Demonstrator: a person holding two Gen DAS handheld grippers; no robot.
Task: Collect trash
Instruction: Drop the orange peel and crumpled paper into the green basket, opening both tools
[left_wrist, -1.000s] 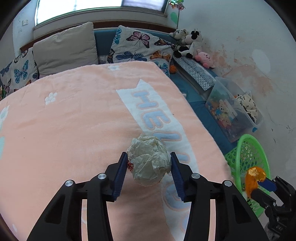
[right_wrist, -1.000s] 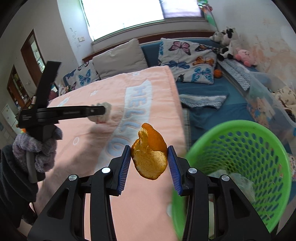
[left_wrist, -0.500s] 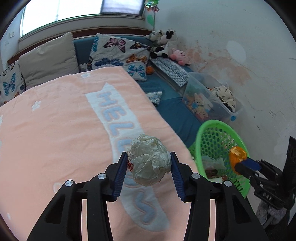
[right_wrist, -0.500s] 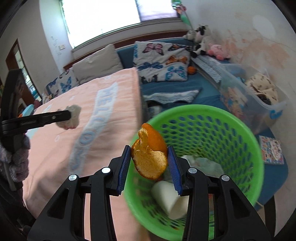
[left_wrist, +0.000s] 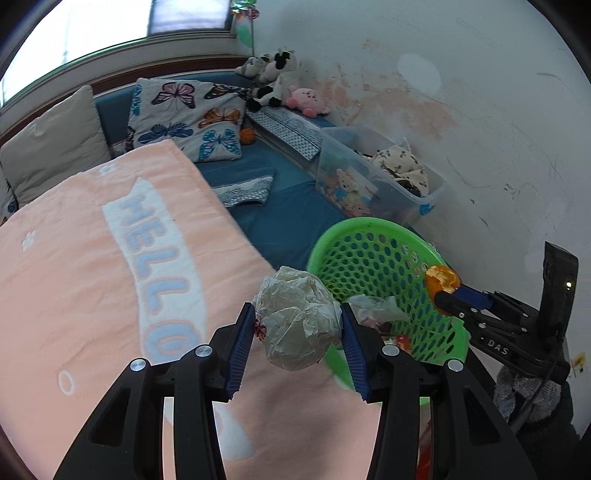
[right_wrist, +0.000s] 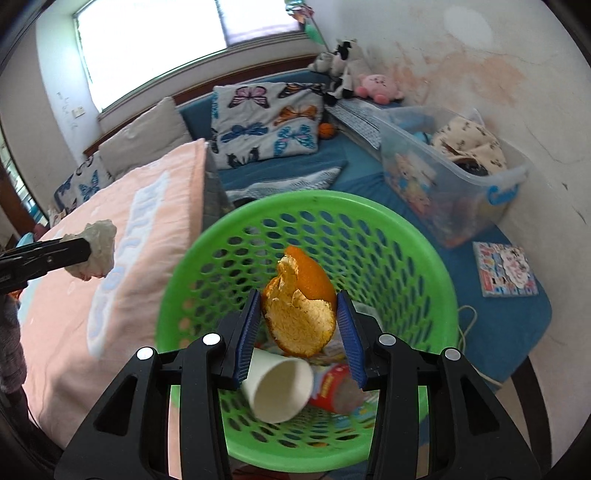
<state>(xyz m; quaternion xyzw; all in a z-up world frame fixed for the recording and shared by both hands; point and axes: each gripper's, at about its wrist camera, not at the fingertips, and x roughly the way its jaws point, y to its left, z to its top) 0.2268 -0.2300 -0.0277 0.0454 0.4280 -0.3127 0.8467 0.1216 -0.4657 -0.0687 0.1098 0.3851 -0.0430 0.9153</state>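
A peach blanket (left_wrist: 85, 280) lettered "HELLO" covers the bed; the green basket (right_wrist: 439, 266) stands just beside it.

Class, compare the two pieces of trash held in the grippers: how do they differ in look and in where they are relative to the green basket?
The orange peel is a thin, curved orange shell; the paper ball is a pale, crumpled, rounded wad. The peel hangs over the basket opening, while the paper ball is still over the pink blanket beside it. Both sit between a gripper's blue pads; the right gripper is opening.

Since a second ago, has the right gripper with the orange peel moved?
Yes. The right gripper carried the orange peel off the pink blanket to above the green basket; its jaws are opening, peel between them.
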